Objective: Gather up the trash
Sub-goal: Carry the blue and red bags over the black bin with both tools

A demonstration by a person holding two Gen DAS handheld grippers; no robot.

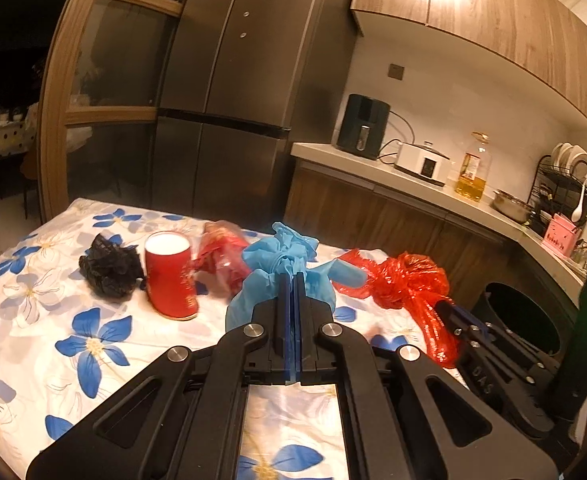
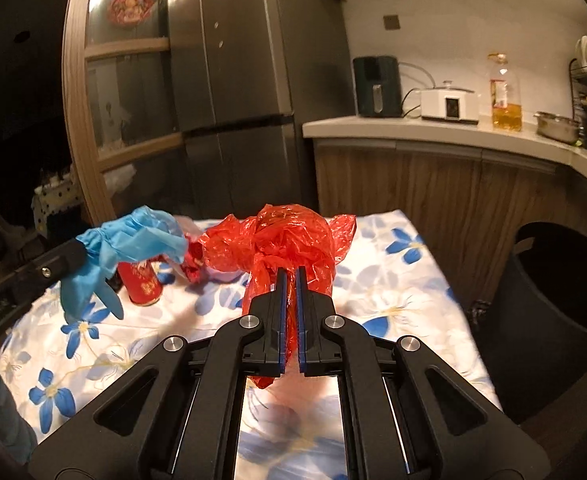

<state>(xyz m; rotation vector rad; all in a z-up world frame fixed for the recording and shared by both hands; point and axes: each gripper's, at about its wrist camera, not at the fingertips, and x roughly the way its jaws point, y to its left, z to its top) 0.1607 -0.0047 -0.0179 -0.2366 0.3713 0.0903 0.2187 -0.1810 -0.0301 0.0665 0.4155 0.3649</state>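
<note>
The left tool (image 1: 292, 280) is clenched on a blue glove (image 1: 281, 264), pinched at its bunched middle so that the fingers hang free; the right tool (image 2: 290, 276) is clenched on a red bag (image 2: 285, 236), gripped low at its gathered neck so that the crumpled bulk stands above the jaws. Both pieces appear to be held clear of the flowered worktop (image 1: 93, 320), presumably for carrying to the dark bin (image 2: 565, 280) that stands open just beside the worktop on the right. Left on the cloth are a red cup (image 1: 169, 276), upright; a black wad (image 1: 109, 270) close beside it; and a red wrapper (image 1: 221, 256) behind the glove; these are judged to be the trash not yet collected. The cup, being rigid, would likely call for a wider grip than the soft pieces.
</note>
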